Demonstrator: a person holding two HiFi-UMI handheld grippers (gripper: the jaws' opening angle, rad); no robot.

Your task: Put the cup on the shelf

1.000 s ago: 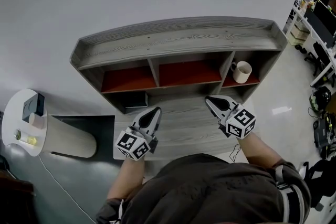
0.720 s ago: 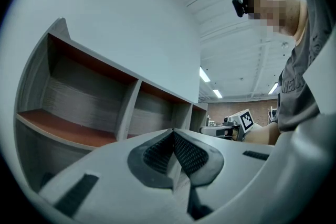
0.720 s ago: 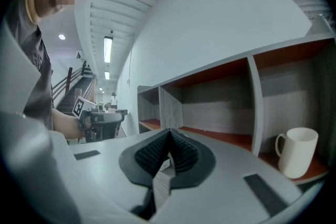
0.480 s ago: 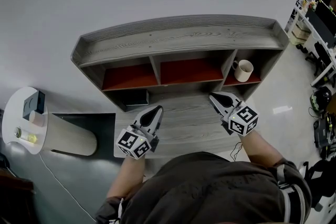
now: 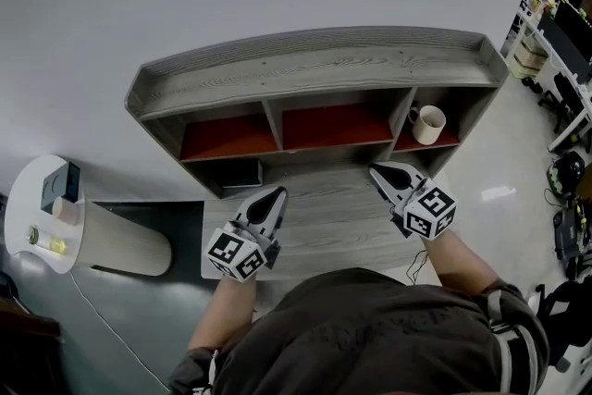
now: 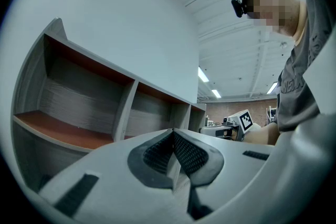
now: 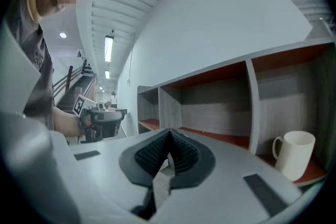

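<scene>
A white cup [image 5: 427, 124] [image 7: 293, 154] stands upright in the right compartment of the grey wooden shelf [image 5: 314, 69], on its red board, handle toward the left. My right gripper [image 5: 381, 177] [image 7: 169, 134] is shut and empty, below and left of the cup, over the desk surface. My left gripper [image 5: 275, 198] [image 6: 172, 134] is also shut with nothing between its jaws, in front of the shelf's left-middle part. The left and middle compartments are empty.
A grey desk top [image 5: 324, 217] lies in front of the shelf. A round white side table [image 5: 37, 231] with small items stands at the far left. Office desks and chairs [image 5: 555, 32] sit at the far right. A dark box [image 5: 239, 175] rests under the left compartment.
Both grippers shifted slightly to the right and a bit away from the shelf a second ago; over the last half second they have held still.
</scene>
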